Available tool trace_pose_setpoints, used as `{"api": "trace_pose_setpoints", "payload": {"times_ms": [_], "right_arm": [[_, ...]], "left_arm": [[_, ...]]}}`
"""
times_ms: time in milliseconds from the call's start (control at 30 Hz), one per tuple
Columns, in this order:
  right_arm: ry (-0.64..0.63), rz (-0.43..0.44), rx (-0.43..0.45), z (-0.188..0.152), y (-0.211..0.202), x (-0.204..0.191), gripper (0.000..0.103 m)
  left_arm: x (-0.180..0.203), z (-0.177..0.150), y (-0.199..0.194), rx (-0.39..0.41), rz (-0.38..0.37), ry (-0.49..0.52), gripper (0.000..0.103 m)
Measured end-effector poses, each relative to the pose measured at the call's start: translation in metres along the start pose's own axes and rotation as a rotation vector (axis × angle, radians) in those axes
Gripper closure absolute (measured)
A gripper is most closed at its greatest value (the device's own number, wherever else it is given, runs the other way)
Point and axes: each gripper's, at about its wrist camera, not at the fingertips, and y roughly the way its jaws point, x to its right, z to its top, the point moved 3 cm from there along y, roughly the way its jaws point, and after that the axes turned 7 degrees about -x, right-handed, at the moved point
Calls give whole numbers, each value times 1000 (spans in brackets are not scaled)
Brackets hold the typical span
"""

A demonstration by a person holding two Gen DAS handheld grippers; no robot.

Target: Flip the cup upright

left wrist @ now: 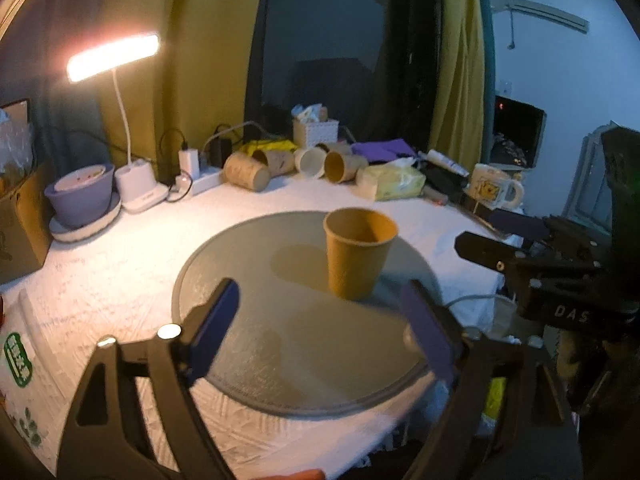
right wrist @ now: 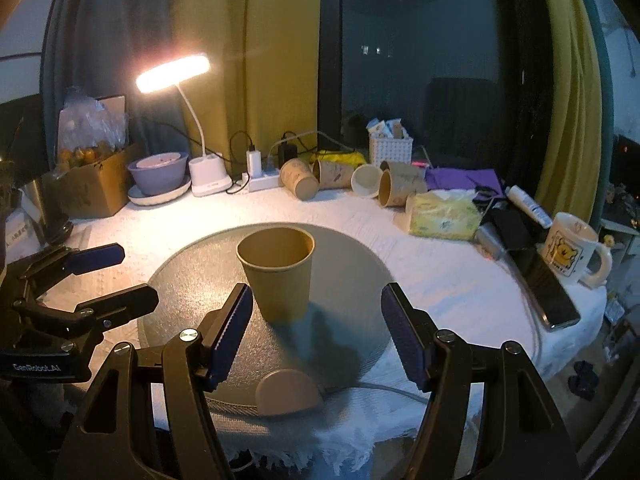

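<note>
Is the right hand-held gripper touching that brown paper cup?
Apart. The right wrist view shows the right hand-held gripper open, with mat visible between each finger and the brown paper cup.

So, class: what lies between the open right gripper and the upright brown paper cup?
Only bare grey round mat, seen in the right wrist view; the brown paper cup stands beyond the right gripper.

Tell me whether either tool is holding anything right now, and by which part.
Nothing is held. The cup stands upright on the mat, mouth up. The right tool and left tool are both open, clear of it.
</note>
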Motion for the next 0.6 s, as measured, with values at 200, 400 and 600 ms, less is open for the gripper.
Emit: {"api": "trace_pose_setpoints", "payload": {"times_ms": [200, 400, 600], "right_arm": [[-11, -20, 40, 6, -21, 4, 33], [-17, -29, 72, 12, -36, 6, 33], [-18, -32, 86, 15, -42, 9, 33]], "left_arm": [[8, 9, -12, 34, -11, 22, 16], [12, 16, -26, 83, -18, 32, 15], [16, 18, -38, 131, -16, 51, 15]]}}
